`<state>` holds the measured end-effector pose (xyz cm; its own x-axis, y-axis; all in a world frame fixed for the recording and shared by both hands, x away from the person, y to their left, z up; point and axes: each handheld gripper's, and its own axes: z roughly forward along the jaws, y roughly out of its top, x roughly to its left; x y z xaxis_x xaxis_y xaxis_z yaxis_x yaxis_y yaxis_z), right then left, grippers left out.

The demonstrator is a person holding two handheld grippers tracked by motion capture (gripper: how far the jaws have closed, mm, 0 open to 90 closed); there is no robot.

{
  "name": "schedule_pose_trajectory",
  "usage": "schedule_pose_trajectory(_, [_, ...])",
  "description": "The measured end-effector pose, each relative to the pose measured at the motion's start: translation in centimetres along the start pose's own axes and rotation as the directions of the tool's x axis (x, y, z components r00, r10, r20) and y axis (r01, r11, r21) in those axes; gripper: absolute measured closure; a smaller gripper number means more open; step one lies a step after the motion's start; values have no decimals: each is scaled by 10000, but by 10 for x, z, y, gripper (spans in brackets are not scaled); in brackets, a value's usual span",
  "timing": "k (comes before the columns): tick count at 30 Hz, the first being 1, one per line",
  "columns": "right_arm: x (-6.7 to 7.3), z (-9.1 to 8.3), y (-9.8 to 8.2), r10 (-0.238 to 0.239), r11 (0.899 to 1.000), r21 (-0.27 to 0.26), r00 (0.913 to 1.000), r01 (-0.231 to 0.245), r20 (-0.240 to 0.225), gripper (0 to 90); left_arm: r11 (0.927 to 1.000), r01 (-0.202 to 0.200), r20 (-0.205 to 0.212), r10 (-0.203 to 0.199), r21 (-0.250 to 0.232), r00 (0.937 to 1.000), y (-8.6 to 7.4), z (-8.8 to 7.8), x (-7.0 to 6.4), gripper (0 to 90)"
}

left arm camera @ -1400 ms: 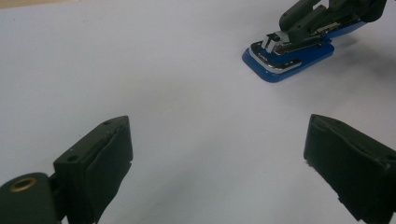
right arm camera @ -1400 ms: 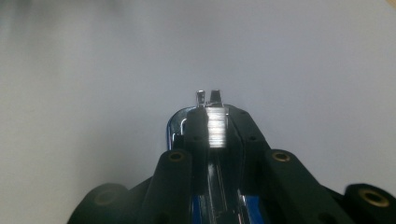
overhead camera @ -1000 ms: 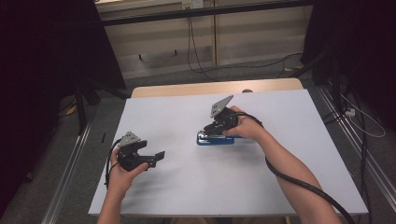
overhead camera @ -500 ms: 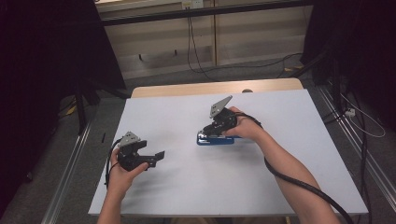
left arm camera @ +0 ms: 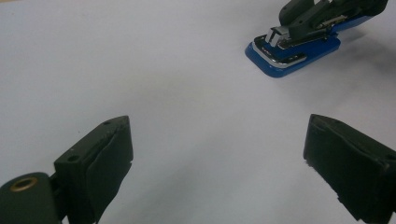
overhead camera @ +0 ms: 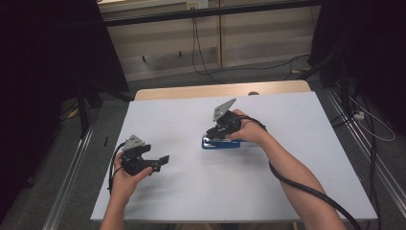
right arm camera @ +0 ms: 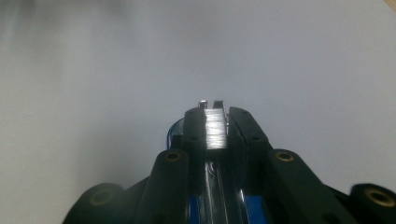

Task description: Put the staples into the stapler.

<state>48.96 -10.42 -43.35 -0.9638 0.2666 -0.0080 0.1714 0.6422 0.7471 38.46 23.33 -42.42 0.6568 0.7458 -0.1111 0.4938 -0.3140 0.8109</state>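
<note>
**Stapler clamped lengthwise in the right jaws**

The blue stapler [overhead camera: 220, 143] is seen lying flat near the middle of the white table [overhead camera: 297, 191], its long axis running left to right. It is gripped by the right gripper [overhead camera: 214, 134], whose jaws are closed along its metal top arm. The left gripper [overhead camera: 160, 162] is held well apart, jaws spread wide and empty, with the stapler ahead and to their right.
</note>
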Motion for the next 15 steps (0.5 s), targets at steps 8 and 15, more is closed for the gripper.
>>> schedule_pose_trajectory(8, [3, -6, -4, 490, 9986, -204, 9980, -482, 393, 583, 9999, 67, 69, -66, -130, 10000, 0, 0, 0, 84])
schedule_pose_trajectory(15, [9, -25, -12, 1121, 9934, -327, 9905, -1098, 797, 466, 9999, 56, 196, -54, -149, 9998, 2, 2, -1, 84])
